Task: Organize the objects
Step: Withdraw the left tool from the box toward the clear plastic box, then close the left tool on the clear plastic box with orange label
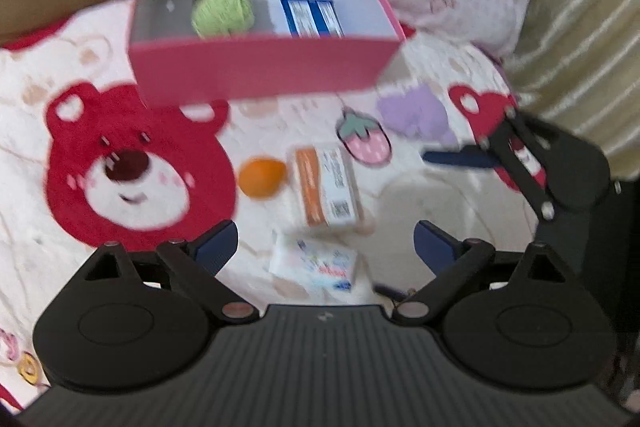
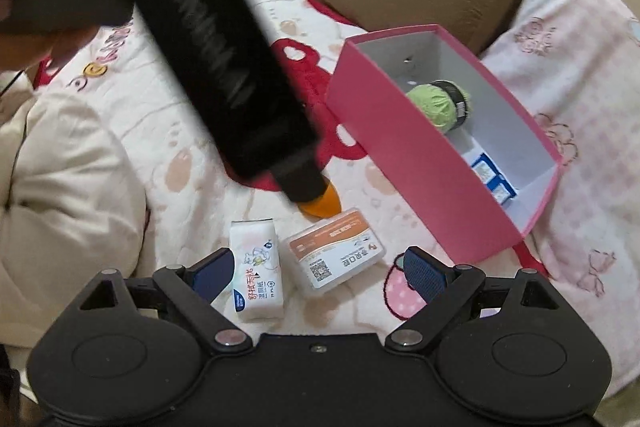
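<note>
Left gripper (image 1: 326, 247): jaws wide, empty, above the tissue pack (image 1: 314, 264).
Right gripper (image 2: 320, 269): jaws wide, empty.
Next grab: straddle the pack's short sides, probably.
Orange box (image 1: 326, 185): just beyond.
Pink box (image 1: 260, 67): farthest, holding yarn (image 1: 222, 7).

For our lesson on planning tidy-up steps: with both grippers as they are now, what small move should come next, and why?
Probably lower the left gripper onto the white wet-wipe packet. Its jaws are open and empty with the packet between them, while the pink cardboard box already holds green yarn and blue cartons.
</note>
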Tool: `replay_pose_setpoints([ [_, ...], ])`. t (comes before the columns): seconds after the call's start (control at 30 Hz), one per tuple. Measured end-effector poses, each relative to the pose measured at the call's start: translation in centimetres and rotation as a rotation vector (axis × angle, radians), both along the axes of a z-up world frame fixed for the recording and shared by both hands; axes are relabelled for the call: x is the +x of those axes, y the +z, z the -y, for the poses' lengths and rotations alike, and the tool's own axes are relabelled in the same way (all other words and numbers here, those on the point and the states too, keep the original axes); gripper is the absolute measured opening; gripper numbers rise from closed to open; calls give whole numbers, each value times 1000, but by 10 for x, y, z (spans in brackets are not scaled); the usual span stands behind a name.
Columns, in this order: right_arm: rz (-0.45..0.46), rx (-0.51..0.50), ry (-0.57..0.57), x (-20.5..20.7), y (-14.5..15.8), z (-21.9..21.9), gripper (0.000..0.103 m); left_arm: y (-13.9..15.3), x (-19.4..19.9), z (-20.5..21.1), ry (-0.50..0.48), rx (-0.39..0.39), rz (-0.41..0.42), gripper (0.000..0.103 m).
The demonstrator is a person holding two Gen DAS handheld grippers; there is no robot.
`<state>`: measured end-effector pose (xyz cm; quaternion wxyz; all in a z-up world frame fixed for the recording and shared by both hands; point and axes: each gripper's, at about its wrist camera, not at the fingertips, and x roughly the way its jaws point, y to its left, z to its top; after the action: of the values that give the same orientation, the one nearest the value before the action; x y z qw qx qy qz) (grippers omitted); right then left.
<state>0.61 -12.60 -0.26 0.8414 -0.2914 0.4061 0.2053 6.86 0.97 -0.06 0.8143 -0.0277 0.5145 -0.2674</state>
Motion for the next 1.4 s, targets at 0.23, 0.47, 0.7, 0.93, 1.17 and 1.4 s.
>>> replay_pose_setpoints([
  [0.23, 20, -1, 70, -3, -15, 17, 94, -27, -4, 11, 11, -51, -22, 95],
  [0.47, 23, -33, 122, -6, -32, 27, 93, -53, -2, 14, 63, -105, -62, 94],
  [0.7, 19, -6, 171, 9, -49, 39, 93, -69, 5, 18, 96, -143, -60, 88],
  [0.93, -11, -14, 155, 33, -67, 48, 93, -83, 13, 21, 131, -178, -72, 87],
  [1.17, -32, 1, 178, 46, -83, 51, 93, -94, 26, 28, 128, -155, -71, 80],
  [1.4, -57, -23, 208, 59, -94, 47, 93, -104, 30, 29, 145, -149, -119, 63],
])
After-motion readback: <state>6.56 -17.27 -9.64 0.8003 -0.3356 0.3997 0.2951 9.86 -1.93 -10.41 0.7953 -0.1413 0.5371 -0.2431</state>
